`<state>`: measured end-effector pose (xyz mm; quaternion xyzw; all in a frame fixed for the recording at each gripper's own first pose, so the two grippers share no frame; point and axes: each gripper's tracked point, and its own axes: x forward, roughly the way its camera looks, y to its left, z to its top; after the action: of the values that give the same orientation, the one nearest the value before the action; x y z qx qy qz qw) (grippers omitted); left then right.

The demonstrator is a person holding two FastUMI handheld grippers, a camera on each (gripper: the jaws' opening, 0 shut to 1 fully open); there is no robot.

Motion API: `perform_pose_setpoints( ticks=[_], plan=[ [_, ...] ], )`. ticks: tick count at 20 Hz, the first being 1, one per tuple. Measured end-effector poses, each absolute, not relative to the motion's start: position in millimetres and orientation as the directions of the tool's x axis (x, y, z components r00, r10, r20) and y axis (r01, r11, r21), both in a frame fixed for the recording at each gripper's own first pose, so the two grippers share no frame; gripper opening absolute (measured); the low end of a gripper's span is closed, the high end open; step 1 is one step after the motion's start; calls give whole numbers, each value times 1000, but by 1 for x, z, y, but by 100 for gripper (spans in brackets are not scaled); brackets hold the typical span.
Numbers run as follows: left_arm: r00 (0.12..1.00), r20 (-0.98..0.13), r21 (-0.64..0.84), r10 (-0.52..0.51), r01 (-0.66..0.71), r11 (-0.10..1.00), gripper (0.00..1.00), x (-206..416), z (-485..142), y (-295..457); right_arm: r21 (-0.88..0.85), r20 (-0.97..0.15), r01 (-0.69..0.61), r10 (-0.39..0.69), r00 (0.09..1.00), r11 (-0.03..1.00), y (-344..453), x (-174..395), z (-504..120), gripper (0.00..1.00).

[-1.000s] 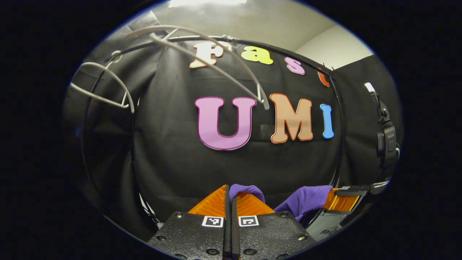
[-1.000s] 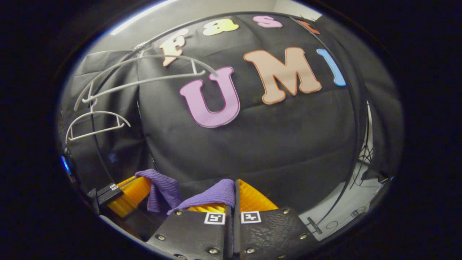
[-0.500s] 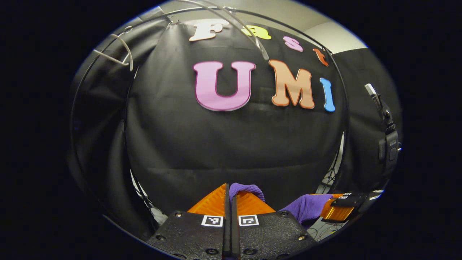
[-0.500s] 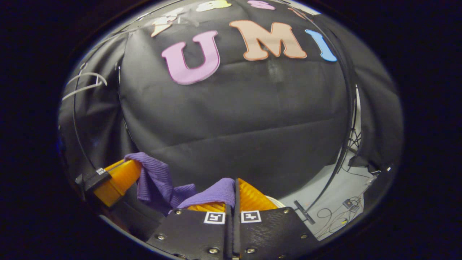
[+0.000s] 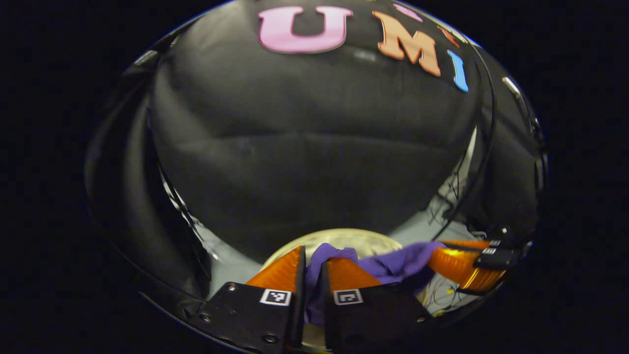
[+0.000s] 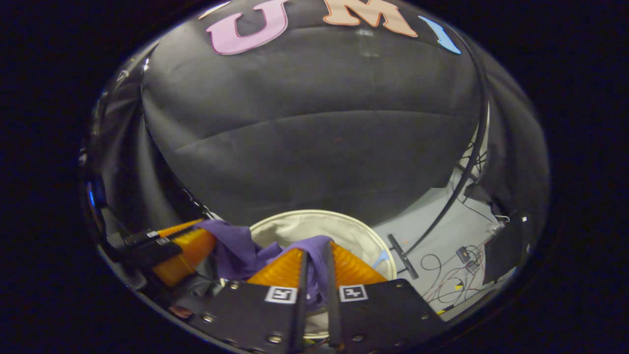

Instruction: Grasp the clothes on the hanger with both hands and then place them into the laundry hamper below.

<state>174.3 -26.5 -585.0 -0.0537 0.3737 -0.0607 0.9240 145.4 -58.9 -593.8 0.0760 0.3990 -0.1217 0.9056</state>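
A purple garment (image 5: 393, 263) hangs stretched between my two grippers, just above the round cream laundry hamper (image 5: 344, 235). My left gripper (image 5: 312, 255) has its jaws slightly parted, and a fold of the cloth lies in the gap. In the right gripper view, my right gripper (image 6: 315, 255) is also slightly parted, with the purple garment (image 6: 236, 246) draped over one finger and down between the two. The hamper (image 6: 319, 223) sits directly below and ahead. The right gripper (image 5: 464, 263) shows to the lower right of the left gripper view, the left gripper (image 6: 182, 248) to the lower left of the right gripper view.
Black cloth walls the booth behind the hamper. A grey floor (image 6: 442, 231) to the right carries loose cables (image 6: 452, 280) and a black frame pole (image 6: 467, 162) that curves down to a foot near the hamper.
Both grippers have come down from the hanger level to just over the hamper, carrying the garment. The jaws of both, tightly shut before, now stand slightly apart.
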Motion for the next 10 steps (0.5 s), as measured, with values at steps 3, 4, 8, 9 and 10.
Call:
perform_pose_setpoints(
  ticks=[3, 4, 8, 9, 10],
  plan=[
    [686, -718, -130, -116, 31, 991, 60, 179, -599, -19, 8, -723, 289, -194, 663, 957, -66, 152, -574, 81],
    [701, -707, -114, -93, 16, 993, 75, 182, -589, -11, 0, -716, 288, -201, 668, 958, -67, 155, -573, 100],
    [741, -667, -115, -74, -5, 993, 99, 188, -561, 0, 12, -677, 282, -200, 709, 959, -63, 160, -543, 94],
    [754, -654, -111, -59, -18, 994, 100, 190, -550, 7, 20, -665, 280, -196, 720, 960, -61, 162, -535, 100],
    [768, -638, -107, -59, -13, 994, 100, 193, -539, 9, 23, -653, 279, -197, 731, 960, -61, 163, -526, 99]
  ],
)
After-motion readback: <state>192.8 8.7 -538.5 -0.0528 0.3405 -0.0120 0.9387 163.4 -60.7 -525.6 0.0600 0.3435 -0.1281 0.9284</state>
